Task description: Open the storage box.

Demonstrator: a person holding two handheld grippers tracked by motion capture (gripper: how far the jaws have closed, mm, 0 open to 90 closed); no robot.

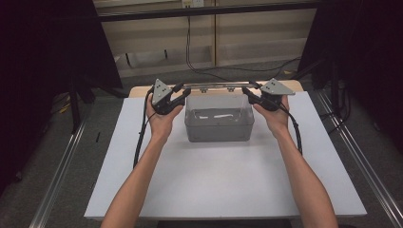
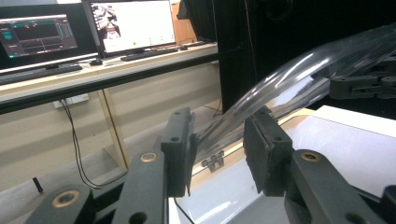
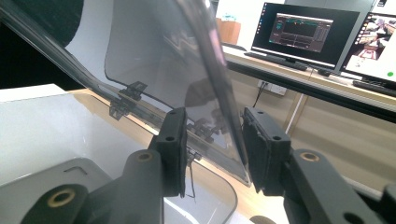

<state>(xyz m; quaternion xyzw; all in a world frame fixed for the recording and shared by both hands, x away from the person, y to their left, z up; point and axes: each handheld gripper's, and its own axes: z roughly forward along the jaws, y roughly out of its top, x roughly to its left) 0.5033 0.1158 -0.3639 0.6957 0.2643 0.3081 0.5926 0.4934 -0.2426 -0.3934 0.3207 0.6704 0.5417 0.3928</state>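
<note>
A clear plastic box (image 1: 218, 129) stands at the back middle of a white board (image 1: 214, 180). Its hinged clear lid (image 1: 216, 87) is lifted up at the back. My left gripper (image 1: 183, 90) is at the lid's left corner and my right gripper (image 1: 249, 91) at its right corner. In the left gripper view the lid's edge (image 2: 289, 74) runs down between my left gripper's (image 2: 219, 144) jaws, with gaps at the pads. In the right gripper view the lid (image 3: 154, 60) passes between my right gripper's (image 3: 215, 140) jaws close to the right pad (image 3: 261, 144), clear of the left one.
The board lies on a wooden table (image 1: 138, 90) with metal rails (image 1: 62, 166) on the floor at both sides. Black curtains stand left and right. A desk with monitors (image 2: 130, 25) and keyboards is beyond the table. The other gripper (image 2: 364, 84) is at the lid's far end.
</note>
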